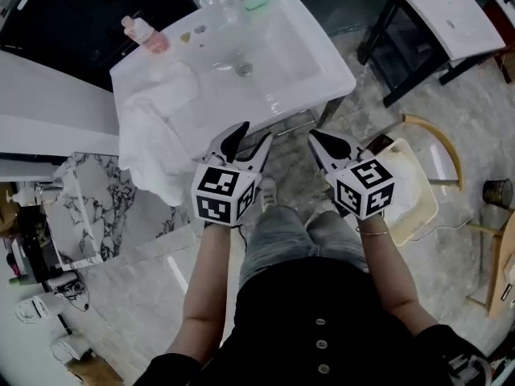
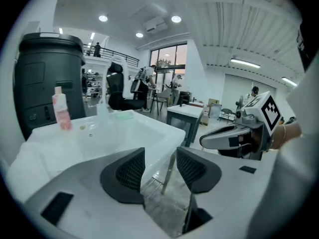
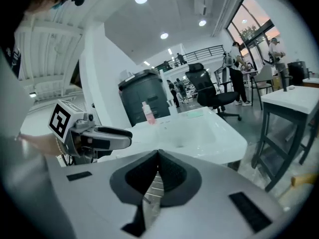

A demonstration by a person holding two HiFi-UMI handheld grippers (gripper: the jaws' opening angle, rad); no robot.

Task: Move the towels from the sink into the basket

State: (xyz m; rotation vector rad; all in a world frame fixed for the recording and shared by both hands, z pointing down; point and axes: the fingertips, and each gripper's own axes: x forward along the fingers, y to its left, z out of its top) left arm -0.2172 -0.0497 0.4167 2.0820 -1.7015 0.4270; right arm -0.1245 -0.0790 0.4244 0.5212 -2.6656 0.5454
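Note:
A white towel hangs over the front left corner of the white sink and droops toward the floor. The basin itself looks bare. At the right, on the floor, stands the pale basket with a curved wooden handle and something white inside. My left gripper is open in front of the sink's front edge, holding nothing. Beside it, my right gripper is shut and empty, between sink and basket. In the left gripper view the open left gripper faces the sink. The right gripper view shows the right gripper with its jaws touching.
A pink bottle and a green soap sit on the sink's back rim. A dark-framed table with a white top stands at the upper right. A marble-patterned panel is at the left, and a dark bin is behind the sink.

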